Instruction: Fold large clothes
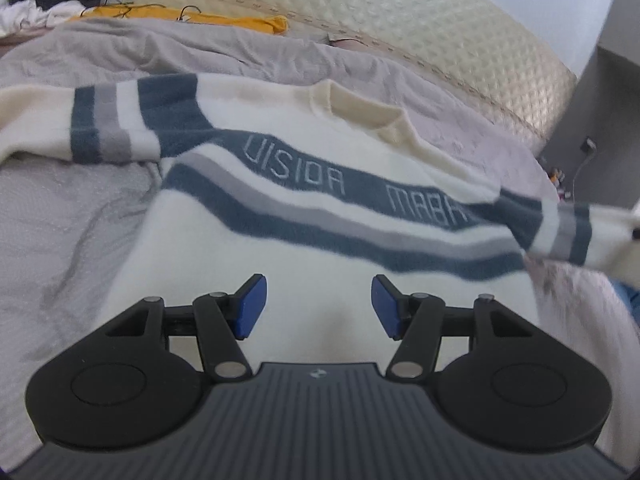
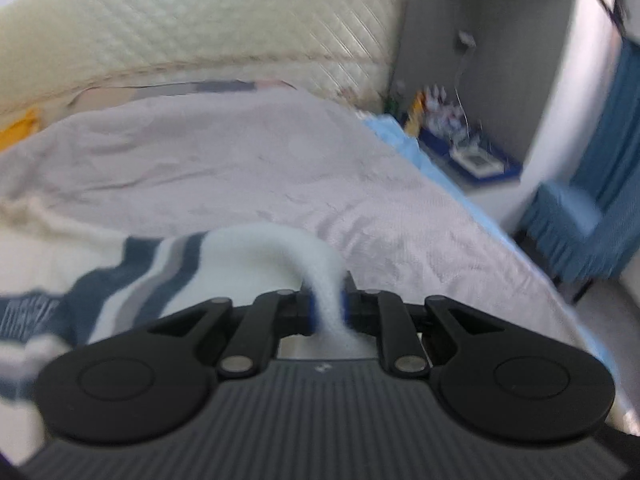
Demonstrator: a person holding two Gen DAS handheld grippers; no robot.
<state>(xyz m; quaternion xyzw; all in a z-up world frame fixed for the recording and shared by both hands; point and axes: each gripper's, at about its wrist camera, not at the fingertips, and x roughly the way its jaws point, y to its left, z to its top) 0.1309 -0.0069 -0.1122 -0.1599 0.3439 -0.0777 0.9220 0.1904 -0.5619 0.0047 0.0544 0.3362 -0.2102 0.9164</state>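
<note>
A white sweater (image 1: 304, 152) with blue and grey stripes and lettering lies face up on the grey bedspread (image 1: 72, 208). My left gripper (image 1: 318, 306) is open and empty, hovering over the sweater's lower body. The sweater's right sleeve (image 1: 560, 232) is stretched out to the right and lifted. In the right wrist view my right gripper (image 2: 327, 308) is shut on the white cuff end of that sleeve (image 2: 280, 252), which arches up out of the jaws. The left sleeve (image 1: 104, 120) lies flat, spread out to the left.
A quilted cream headboard (image 1: 400, 20) runs along the far side of the bed. Yellow cloth (image 1: 180, 16) and a pile of dark and white clothes (image 1: 44, 0) lie at the far left. A bedside stand with small items (image 2: 460, 140) and a blue curtain (image 2: 592, 208) are on the right.
</note>
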